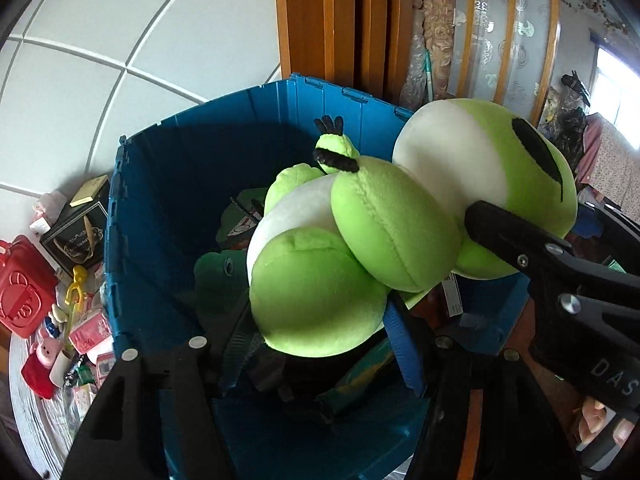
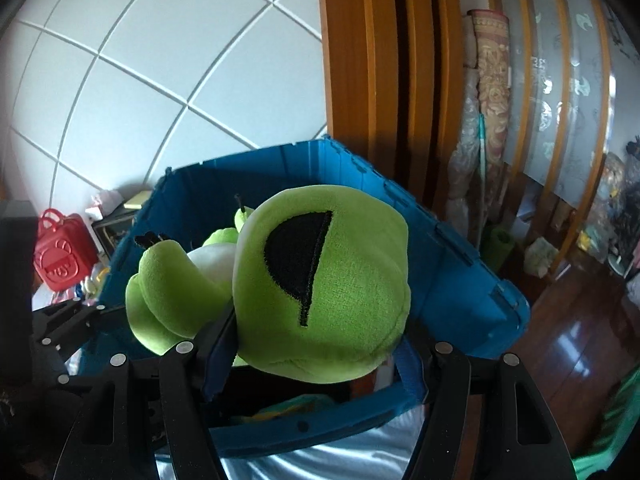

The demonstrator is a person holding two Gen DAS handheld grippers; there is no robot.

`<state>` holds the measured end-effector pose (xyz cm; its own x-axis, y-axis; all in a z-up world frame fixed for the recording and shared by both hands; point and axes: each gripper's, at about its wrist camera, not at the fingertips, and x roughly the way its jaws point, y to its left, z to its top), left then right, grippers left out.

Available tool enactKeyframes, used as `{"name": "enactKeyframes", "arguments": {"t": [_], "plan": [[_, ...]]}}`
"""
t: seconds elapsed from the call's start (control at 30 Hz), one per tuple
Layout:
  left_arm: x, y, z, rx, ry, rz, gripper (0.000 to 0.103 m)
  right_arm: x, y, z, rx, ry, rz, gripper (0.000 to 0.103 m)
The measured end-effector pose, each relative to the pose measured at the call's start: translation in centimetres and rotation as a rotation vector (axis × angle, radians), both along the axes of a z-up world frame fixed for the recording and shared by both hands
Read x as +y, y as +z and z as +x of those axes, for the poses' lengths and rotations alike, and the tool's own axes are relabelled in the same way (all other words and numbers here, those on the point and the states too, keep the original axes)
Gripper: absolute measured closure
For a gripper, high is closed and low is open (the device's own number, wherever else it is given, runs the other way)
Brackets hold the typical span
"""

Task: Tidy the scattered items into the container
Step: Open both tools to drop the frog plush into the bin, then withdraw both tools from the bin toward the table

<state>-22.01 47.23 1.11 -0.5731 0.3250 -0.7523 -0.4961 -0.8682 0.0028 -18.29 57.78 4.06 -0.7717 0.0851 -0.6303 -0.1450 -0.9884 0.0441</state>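
Observation:
A green and white plush frog [image 1: 360, 232] hangs over the open blue crate [image 1: 168, 184]. My left gripper [image 1: 320, 344] is shut on the frog's lower body and leg. My right gripper [image 2: 316, 340] is shut on the frog's head [image 2: 328, 276]; its black finger also shows in the left wrist view [image 1: 516, 240] pressing the head. The crate [image 2: 460, 280] holds several items under the frog, among them a dark green plush [image 1: 220, 276].
Scattered small items lie left of the crate: a red piggy case [image 1: 22, 288], a black box [image 1: 76, 232], a yellow clip [image 1: 76, 284], a pink pig toy [image 1: 46, 350]. A wooden door frame [image 1: 320, 20] stands behind the crate. Dark wood floor [image 2: 580, 340] lies to the right.

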Motion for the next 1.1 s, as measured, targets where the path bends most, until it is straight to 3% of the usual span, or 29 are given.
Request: {"name": "enactKeyframes", "arguments": {"t": [0.2,0.37,0.47,0.53,0.6,0.67,0.77,0.83,0.9,1.0,1.1], "plan": [[3.8,-0.5,0.6,0.000,0.077,-0.035,0.041,4.3,-3.5,-3.9,-0.153,0.062,0.026,0.034],[4.6,-1.4,1.1,-0.003,0.144,-0.062,0.040,6.1,-5.3,-4.8,-0.217,0.103,0.019,0.034],[4.8,-1.5,1.0,0.006,0.168,-0.077,0.038,6.6,-5.2,-4.6,-0.199,0.124,0.010,0.034],[4.5,-1.6,1.0,0.010,0.186,-0.074,0.027,6.9,-4.8,-4.0,-0.172,0.131,0.012,0.034],[4.2,-1.8,1.1,0.020,0.191,-0.068,0.023,6.8,-4.1,-3.2,-0.139,0.132,0.013,0.027],[4.0,-1.8,1.6,0.029,0.195,-0.063,0.022,6.9,-3.4,-2.5,-0.108,0.123,0.015,0.020],[3.6,-1.6,2.3,0.045,0.202,-0.048,0.022,7.2,-2.7,-0.9,-0.067,0.112,0.014,0.019],[3.2,-1.3,3.0,0.061,0.207,-0.033,0.017,7.5,-2.3,0.3,-0.041,0.100,0.007,0.014],[2.7,-1.0,3.9,0.079,0.217,-0.008,0.009,7.7,-1.9,1.5,-0.014,0.095,0.005,0.000],[2.0,-0.2,5.4,0.119,0.234,0.024,0.001,8.0,-1.3,3.4,0.031,0.086,0.007,0.000],[1.4,0.5,6.7,0.144,0.243,0.041,0.000,8.5,-0.7,5.1,0.073,0.076,-0.009,0.000]]}}
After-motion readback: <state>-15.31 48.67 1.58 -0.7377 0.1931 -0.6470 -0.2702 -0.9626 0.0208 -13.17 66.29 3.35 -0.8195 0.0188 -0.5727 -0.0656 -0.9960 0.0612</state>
